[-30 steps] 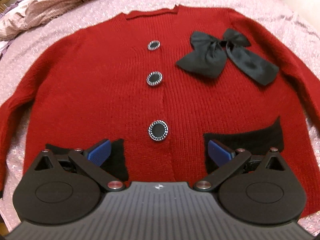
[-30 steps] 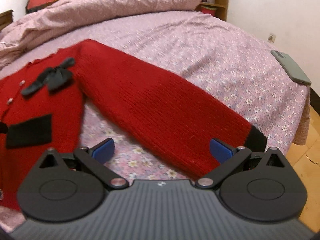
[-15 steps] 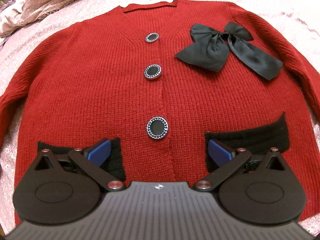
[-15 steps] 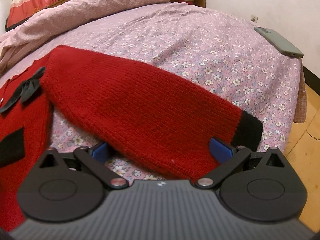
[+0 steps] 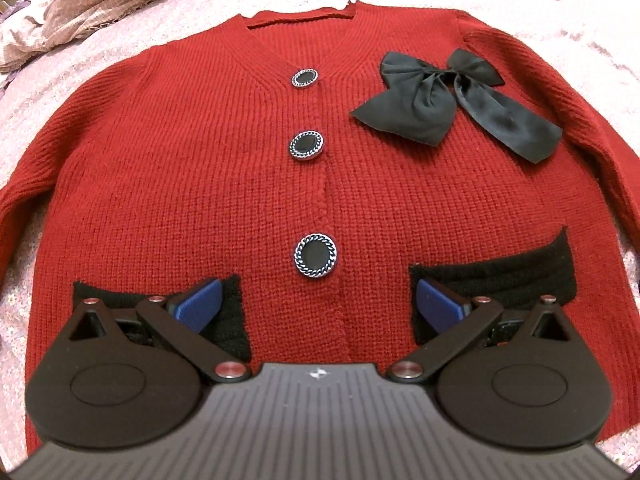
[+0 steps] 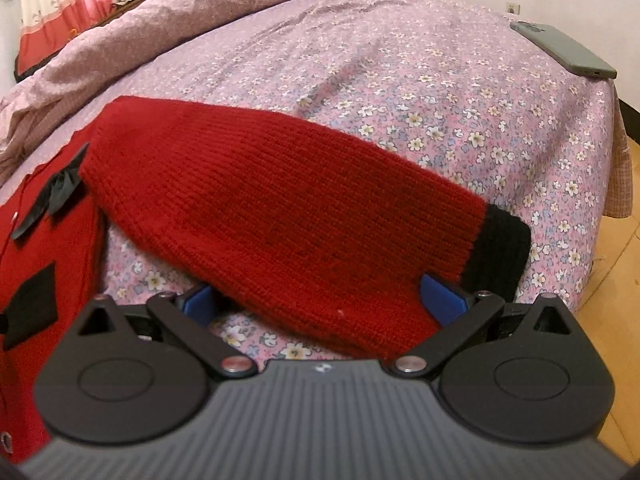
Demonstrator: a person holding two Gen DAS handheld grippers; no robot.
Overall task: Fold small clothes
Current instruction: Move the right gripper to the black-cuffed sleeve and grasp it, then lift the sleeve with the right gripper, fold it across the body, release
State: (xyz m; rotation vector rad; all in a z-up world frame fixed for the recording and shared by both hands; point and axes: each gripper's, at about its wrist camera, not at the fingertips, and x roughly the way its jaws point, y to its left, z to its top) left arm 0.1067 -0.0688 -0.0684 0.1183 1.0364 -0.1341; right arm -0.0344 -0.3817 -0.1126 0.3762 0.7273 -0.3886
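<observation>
**Red cardigan flat on the bed, sleeve between spread pads**

On the bed (image 6: 400,92), over its flowered pink sheet, the red cardigan (image 5: 224,184) lies face up and buttoned, neckline toward 12 o'clock in the left wrist view. Three black buttons (image 5: 316,255) run down its middle, a black bow (image 5: 444,100) sits at 2 o'clock on the chest, and a black pocket band (image 5: 516,268) lies at 4 o'clock near the hem.

The knit looks thick, soft and limp, probably light for its bulk. It should drape and sag when lifted instead of holding a crease, and the ribbing ought to give the pads good friction. The bow is loose satin and could bunch under a fold.

The right sleeve (image 6: 280,216) stretches away from the body toward 3 o'clock in the right wrist view, ending in a black cuff (image 6: 500,248). The right hand-held gripper (image 6: 324,300) has its blue pads spread wide, the sleeve's lower edge lying between them just short of the cuff; nothing is pinched. That spot near the cuff seems a sound hold for carrying the sleeve across the chest.

The left hand-held gripper (image 5: 318,304) hovers over the hem, pads spread and empty.

A crumpled duvet (image 6: 192,12) lies at 11 o'clock, and a phone (image 6: 564,50) rests at 2 o'clock near the bed's edge.
</observation>
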